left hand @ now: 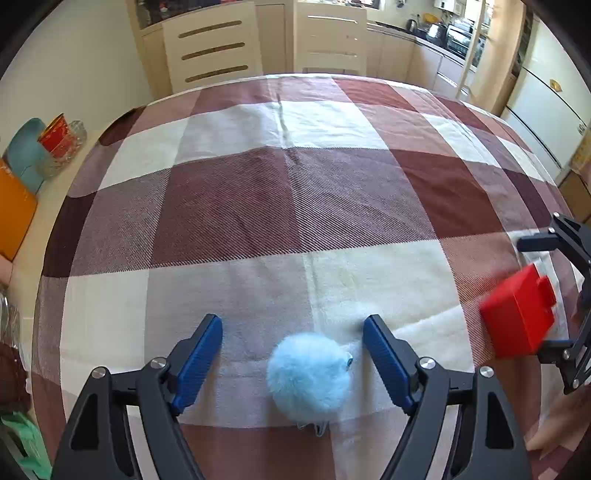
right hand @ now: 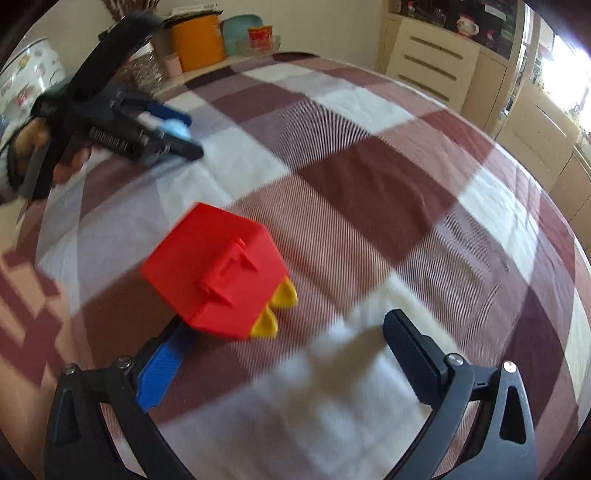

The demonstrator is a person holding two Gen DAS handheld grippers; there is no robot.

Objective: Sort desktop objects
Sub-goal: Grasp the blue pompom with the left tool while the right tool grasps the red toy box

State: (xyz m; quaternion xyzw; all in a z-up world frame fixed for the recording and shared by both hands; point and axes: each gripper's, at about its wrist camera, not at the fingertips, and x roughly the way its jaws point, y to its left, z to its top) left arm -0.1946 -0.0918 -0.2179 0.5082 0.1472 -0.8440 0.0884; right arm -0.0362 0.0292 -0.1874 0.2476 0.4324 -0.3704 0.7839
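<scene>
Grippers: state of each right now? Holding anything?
Left gripper: open, blue pom-pom lies loose between the fingers, no contact.
Right gripper: open, red box against its left finger only, not clamped.

Home kitchen-diner: checked tablecloth (left hand: 295, 192) on dining table, cream slatted chairs (left hand: 212, 46) behind, white fridge (left hand: 546, 110), kettle (left hand: 412, 24) on counter, cream cabinets (right hand: 532, 129)

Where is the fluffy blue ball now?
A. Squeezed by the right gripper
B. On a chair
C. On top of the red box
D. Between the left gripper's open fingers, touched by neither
D: the fluffy blue ball lies on the checked cloth with gaps to both fingers of the left gripper.
</scene>
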